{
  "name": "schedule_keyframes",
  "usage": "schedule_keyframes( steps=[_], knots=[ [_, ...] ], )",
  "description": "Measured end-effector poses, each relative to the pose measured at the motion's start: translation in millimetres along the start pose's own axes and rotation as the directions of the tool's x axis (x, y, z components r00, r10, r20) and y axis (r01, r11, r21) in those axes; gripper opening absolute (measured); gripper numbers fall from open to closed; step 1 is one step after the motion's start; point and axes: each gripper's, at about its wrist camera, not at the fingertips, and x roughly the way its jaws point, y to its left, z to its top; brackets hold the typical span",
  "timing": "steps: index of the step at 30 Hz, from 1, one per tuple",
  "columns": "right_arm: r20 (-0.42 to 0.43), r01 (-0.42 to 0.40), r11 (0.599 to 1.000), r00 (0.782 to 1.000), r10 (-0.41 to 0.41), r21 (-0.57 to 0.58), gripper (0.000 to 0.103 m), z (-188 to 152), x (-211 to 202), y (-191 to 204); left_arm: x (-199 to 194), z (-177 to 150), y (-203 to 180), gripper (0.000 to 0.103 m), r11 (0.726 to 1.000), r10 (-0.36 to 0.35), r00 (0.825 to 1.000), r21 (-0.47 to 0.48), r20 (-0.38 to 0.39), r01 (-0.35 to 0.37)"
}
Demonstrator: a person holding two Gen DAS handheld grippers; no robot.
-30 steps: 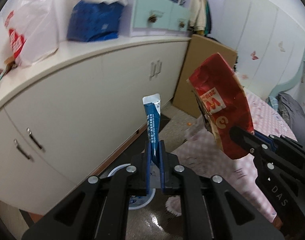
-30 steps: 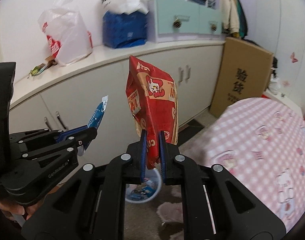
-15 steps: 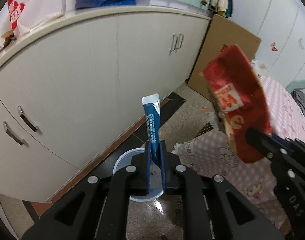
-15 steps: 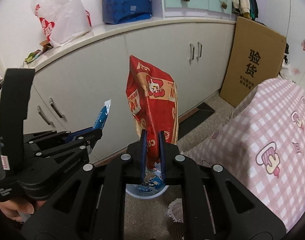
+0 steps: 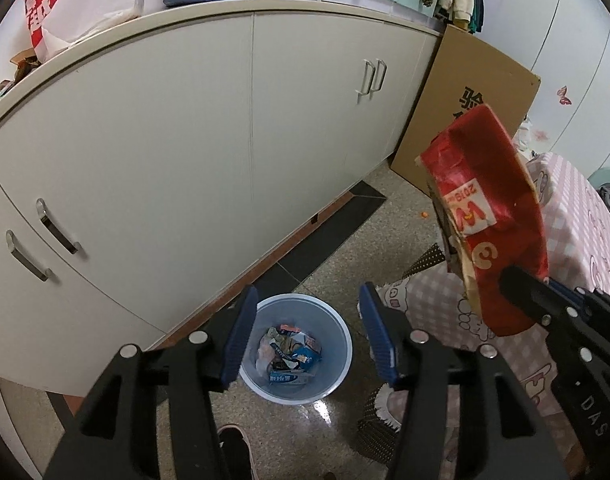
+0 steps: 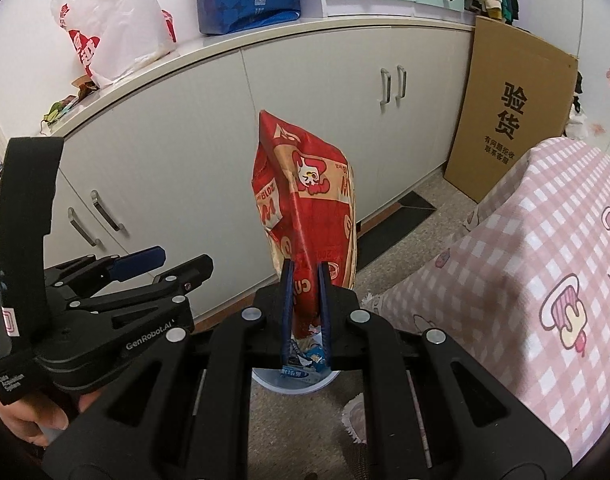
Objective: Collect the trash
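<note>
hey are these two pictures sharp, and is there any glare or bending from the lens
Left wrist view: sharp; the cabinet top bows into a strong fisheye curve, black corners vignette, and a small glare spot shines on the floor beside the trash bin. Right wrist view: equally sharp and curved, the red snack bag crisp, light even, no harsh shadows.

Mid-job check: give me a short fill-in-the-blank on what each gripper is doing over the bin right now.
1. The left gripper has its jaws ____.
2. The right gripper is shut on a ____ snack bag.
3. The trash bin stands on the ____, directly below the left gripper.

Missing words: open; red; floor
</note>
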Motion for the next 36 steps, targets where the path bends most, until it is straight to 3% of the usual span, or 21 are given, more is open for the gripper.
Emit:
schedule_keyframes(
  steps=[10, 18, 21, 23, 29, 36],
  knots=[
    [0.007, -0.016, 1.000, 1.000, 0.016, -0.002, 0.012, 2.7, -2.2, 5.7, -10.4, 0.2, 13.7, 0.061, 1.000, 0.016, 1.000, -0.027, 0.016, -0.016],
    [0.020, -0.060, 0.998, 0.998, 0.060, -0.009, 0.012, 5.4, 6.8, 21.6, -15.5, 0.4, 42.3, 0.068, 0.993, 0.053, 0.998, -0.109, 0.026, -0.049],
    [0.034, -0.066, 0.998, 0.997, 0.066, -0.008, 0.025, 7.5, 16.1, 25.4, -15.6, 0.7, 54.2, 0.070, 0.987, 0.079, 0.997, -0.140, 0.027, -0.074],
    [0.033, -0.059, 0.998, 0.998, 0.059, -0.003, 0.055, 5.4, 22.8, 26.5, -15.1, 0.5, 60.5, 0.071, 0.984, 0.090, 0.996, -0.158, 0.021, -0.086],
    [0.035, -0.039, 0.999, 0.999, 0.039, 0.010, 0.055, -0.6, 15.3, 24.1, -19.9, -1.9, 61.1, 0.072, 0.985, 0.083, 0.996, -0.154, 0.011, -0.081],
    [0.091, 0.003, 0.999, 0.996, -0.006, 0.039, 0.059, -2.2, -35.9, 12.9, -54.4, -2.6, 34.3, 0.076, 0.993, 0.049, 0.997, -0.110, 0.059, -0.043]
  ],
)
